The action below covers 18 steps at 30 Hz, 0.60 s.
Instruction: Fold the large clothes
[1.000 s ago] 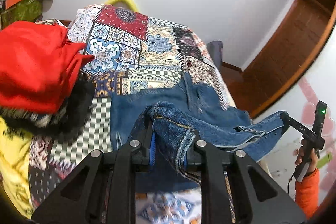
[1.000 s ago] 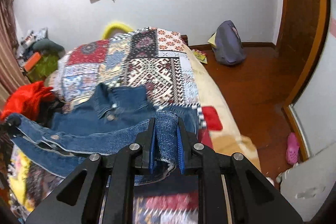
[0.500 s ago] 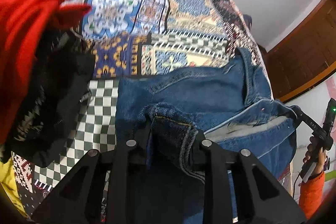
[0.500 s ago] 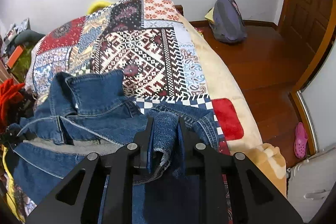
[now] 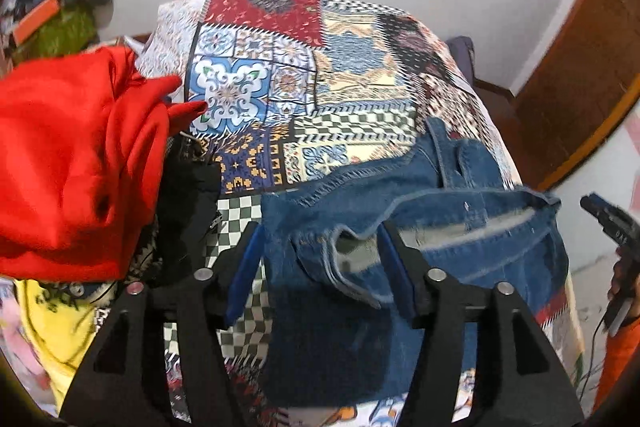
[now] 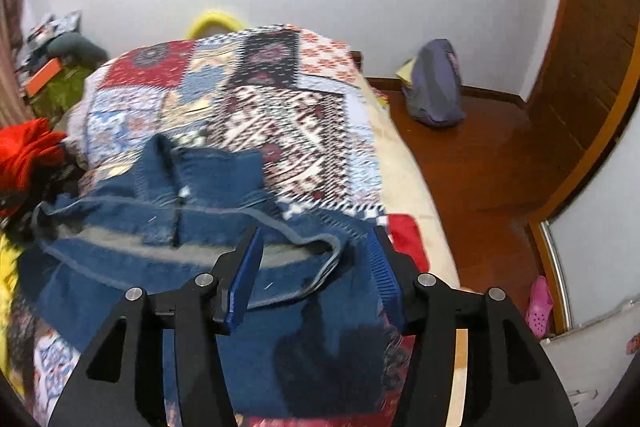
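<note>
A blue denim jacket (image 5: 404, 223) lies folded over on the patchwork bedspread (image 5: 320, 67); it also shows in the right wrist view (image 6: 180, 199). My left gripper (image 5: 320, 259) is open, its blue pads spread on either side of the jacket's near left edge. My right gripper (image 6: 316, 259) is open over the jacket's near right edge. The right gripper also shows at the right edge of the left wrist view (image 5: 612, 223). Neither gripper holds cloth.
A pile of clothes with a red garment (image 5: 76, 155) on top, black cloth (image 5: 188, 211) and a yellow one (image 5: 52, 323) lies left of the jacket. A purple backpack (image 6: 434, 87) stands on the wooden floor (image 6: 480, 163) right of the bed. A pink shoe (image 6: 538, 303) lies near the wall.
Both grippers carried the jacket's edge forward and down onto the bed, then opened and let the denim go. The jacket now lies folded over itself.
</note>
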### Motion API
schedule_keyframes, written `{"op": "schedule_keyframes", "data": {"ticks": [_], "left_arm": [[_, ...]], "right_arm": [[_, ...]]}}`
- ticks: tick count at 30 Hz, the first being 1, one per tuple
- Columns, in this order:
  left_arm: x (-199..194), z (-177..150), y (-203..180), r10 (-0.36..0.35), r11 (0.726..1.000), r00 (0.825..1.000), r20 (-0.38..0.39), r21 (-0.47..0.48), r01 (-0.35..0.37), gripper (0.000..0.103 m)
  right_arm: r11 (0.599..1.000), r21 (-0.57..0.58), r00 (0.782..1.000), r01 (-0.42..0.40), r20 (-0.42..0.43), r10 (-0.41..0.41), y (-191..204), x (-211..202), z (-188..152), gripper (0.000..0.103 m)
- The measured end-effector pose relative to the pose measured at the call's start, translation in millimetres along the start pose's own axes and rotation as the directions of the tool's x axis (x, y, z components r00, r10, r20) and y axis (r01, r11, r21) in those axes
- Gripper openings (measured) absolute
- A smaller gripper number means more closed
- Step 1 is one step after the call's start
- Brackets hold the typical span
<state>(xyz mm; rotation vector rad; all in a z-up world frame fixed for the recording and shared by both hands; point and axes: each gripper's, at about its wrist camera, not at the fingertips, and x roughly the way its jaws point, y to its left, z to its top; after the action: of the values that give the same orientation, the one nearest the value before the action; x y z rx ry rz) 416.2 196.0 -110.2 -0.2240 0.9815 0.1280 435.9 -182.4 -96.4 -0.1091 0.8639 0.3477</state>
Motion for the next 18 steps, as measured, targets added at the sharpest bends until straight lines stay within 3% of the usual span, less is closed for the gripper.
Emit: {"op": "schedule_keyframes", "data": {"ticks": [8,13,18], "left_arm": [[9,-46,-41,0.027,0.981,0.998,-0.062,0.192,-0.015,0.063],[33,-75,-53,-0.014,0.981,0.992,-0.125,0.190,0.038,0.063],[64,-79,-57,0.018,0.977,0.989,-0.144,0.213,0.014,0.063]], "right_arm": [[0.993,-0.085,0.992,-0.080,-0.103,0.071,41,10,-43,0.052],[0.986,-0.070,0.972,-0.149,-0.191,0.134,61,36,-70,0.052],[0.983,-0.069,0.956,-0.168,-0.253,0.146,76,70,-78,0.052]]}}
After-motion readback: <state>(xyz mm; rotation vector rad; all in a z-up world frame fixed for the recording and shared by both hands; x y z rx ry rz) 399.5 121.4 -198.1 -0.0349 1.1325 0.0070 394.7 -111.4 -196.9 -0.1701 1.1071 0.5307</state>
